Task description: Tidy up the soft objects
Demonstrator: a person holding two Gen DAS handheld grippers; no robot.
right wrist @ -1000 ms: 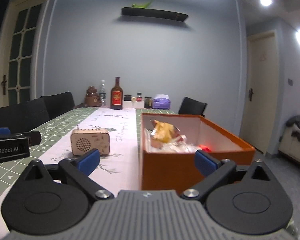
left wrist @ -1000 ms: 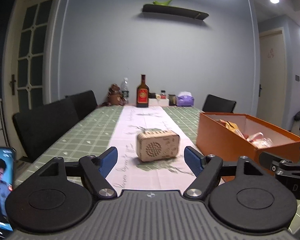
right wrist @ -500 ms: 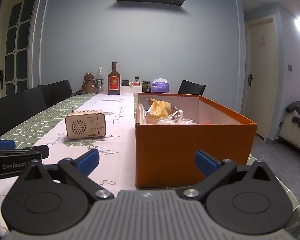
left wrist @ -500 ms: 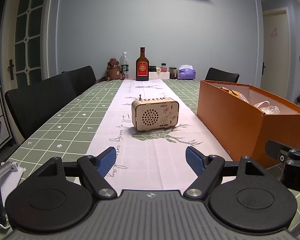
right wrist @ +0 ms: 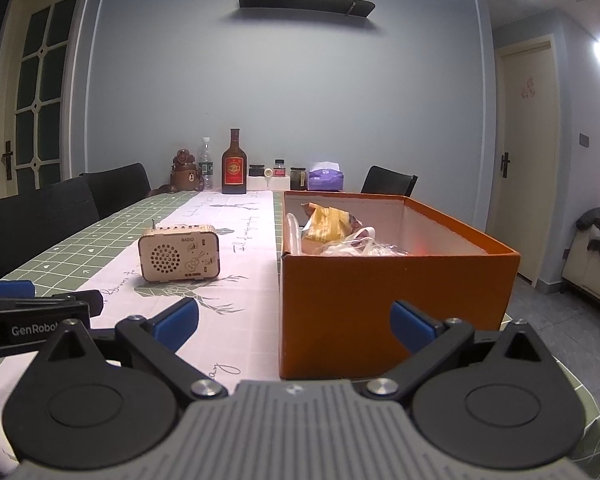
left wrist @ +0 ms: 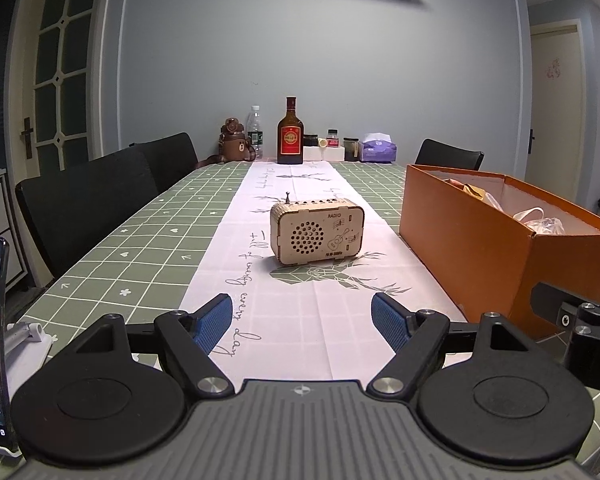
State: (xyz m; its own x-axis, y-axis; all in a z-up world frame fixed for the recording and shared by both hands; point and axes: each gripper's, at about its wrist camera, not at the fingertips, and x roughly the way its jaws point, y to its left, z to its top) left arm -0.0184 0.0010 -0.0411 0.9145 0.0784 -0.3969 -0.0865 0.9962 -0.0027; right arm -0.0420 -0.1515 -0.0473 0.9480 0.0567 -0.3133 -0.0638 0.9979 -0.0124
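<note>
**Right wrist view: both tools empty, soft things sit in the orange box**

Right wrist view looks low along the worktop (right wrist: 80, 252) straight at the near wall of the orange box (right wrist: 396, 304). The right tool (right wrist: 294, 320) has its blue pads spread wide with nothing between them. Inside the box lie a yellow crinkled packet (right wrist: 328, 226) and clear plastic bags (right wrist: 364, 246), bunched toward the near end; a small red glow shows deeper in, too small to identify.

In the left wrist view the left tool (left wrist: 302, 322) is likewise wide apart and empty, low over the pale table runner (left wrist: 300, 320), pointing toward a wooden radio (left wrist: 318, 232) that stands upright on the runner, well apart from the pads and beside the box.

No soft item is visible loose on the worktop, so my judgement is that the work sits between picks, or near its end. If anything remains, the next move calls for lifting a tool above the box rim, since from this height the wall blocks the way. The radio is rigid and probably not part of the sorting.
</note>
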